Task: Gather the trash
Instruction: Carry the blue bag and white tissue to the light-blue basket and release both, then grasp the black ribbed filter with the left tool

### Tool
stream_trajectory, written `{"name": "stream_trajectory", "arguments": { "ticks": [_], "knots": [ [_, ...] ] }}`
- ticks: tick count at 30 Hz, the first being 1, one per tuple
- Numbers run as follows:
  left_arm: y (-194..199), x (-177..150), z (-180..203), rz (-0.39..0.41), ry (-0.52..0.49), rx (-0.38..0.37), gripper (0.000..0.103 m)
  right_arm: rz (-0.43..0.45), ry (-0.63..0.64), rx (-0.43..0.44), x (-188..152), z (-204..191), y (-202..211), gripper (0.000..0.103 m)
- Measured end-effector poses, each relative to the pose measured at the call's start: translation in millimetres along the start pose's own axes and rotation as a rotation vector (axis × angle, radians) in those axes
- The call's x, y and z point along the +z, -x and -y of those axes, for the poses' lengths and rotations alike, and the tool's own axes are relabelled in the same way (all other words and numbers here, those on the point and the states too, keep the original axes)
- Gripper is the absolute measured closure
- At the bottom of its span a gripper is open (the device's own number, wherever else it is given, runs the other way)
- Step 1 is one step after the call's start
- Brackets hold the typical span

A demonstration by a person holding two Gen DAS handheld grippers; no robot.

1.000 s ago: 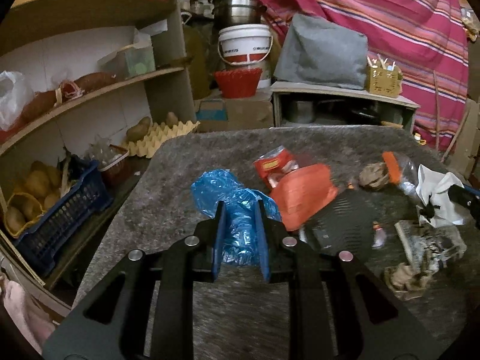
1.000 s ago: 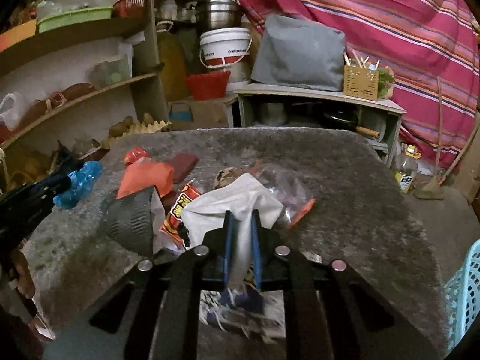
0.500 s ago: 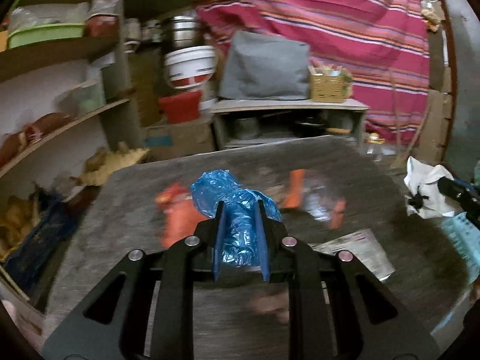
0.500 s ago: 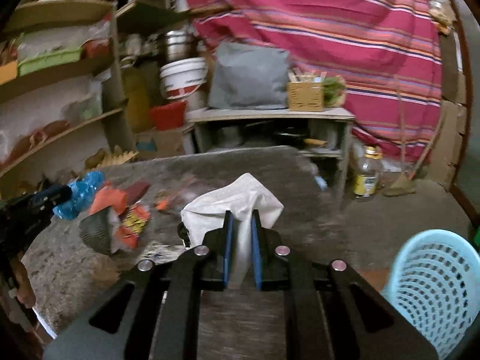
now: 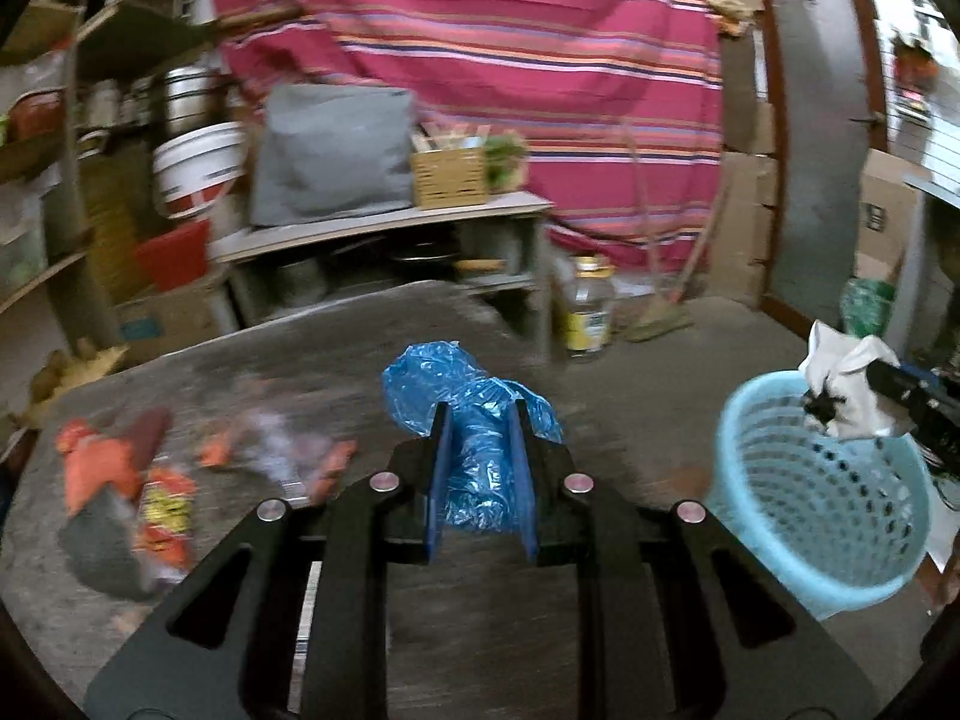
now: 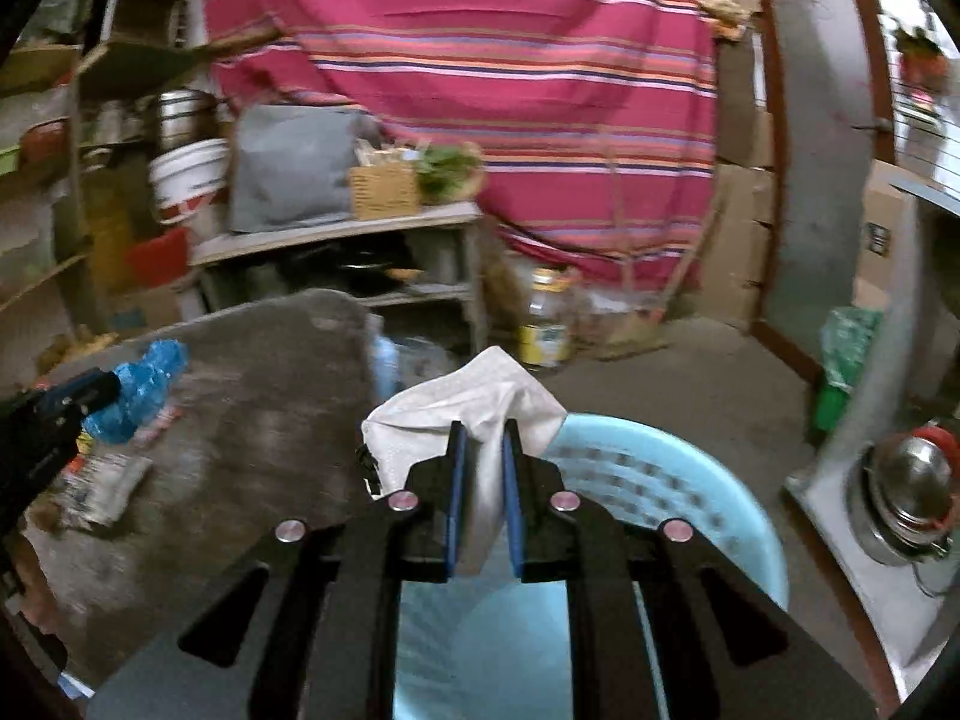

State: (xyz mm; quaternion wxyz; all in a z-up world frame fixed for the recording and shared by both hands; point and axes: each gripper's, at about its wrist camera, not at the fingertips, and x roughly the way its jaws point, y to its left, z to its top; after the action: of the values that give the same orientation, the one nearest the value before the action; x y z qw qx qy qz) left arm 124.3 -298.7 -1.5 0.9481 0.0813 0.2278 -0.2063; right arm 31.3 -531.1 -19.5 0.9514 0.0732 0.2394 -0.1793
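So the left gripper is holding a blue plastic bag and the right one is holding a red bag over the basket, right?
Not quite. The right gripper holds a white crumpled bag, not a red one, as the right wrist view shows. It is over the light blue basket, and the left gripper does hold the blue plastic bag.

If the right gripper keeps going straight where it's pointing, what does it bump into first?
Probably the light blue basket. The right gripper, shut on the white bag, points down over its open top, so the inside wall looks like the first thing, though depth is unclear.

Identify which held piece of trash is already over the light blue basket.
The white crumpled paper in the right tool; the blue plastic bag in the left tool hangs over the table.
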Motion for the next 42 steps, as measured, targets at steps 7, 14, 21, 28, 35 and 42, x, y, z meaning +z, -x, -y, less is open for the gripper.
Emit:
{"name": "stream_trajectory", "arguments": {
  "ticks": [7,14,21,28,35,42],
  "knots": [
    [0.4,8.9,78.3,0.035,-0.052,-0.146,0.085,-0.007,-0.044,-0.056,-10.3,52.0,6.2,0.091],
    [-3.8,7.5,130.6,0.021,-0.101,-0.248,0.085,-0.011,-0.091,-0.075,-14.8,81.9,5.2,0.091],
    [-22.8,9.1,154.6,-0.019,-0.127,-0.302,0.077,-0.018,-0.132,-0.076,-18.1,92.9,2.4,0.091],
    [-35.0,6.3,147.6,-0.045,-0.129,-0.270,0.046,-0.027,-0.132,-0.065,-18.2,87.0,-0.5,0.091],
    [-18.9,11.1,109.5,0.023,-0.094,-0.146,0.016,-0.065,-0.107,-0.033,-18.6,67.2,-13.8,0.090],
    [3.3,15.0,64.4,0.064,-0.048,-0.065,0.011,-0.101,-0.098,-0.055,-18.2,49.2,-25.6,0.039]
  ]
}}
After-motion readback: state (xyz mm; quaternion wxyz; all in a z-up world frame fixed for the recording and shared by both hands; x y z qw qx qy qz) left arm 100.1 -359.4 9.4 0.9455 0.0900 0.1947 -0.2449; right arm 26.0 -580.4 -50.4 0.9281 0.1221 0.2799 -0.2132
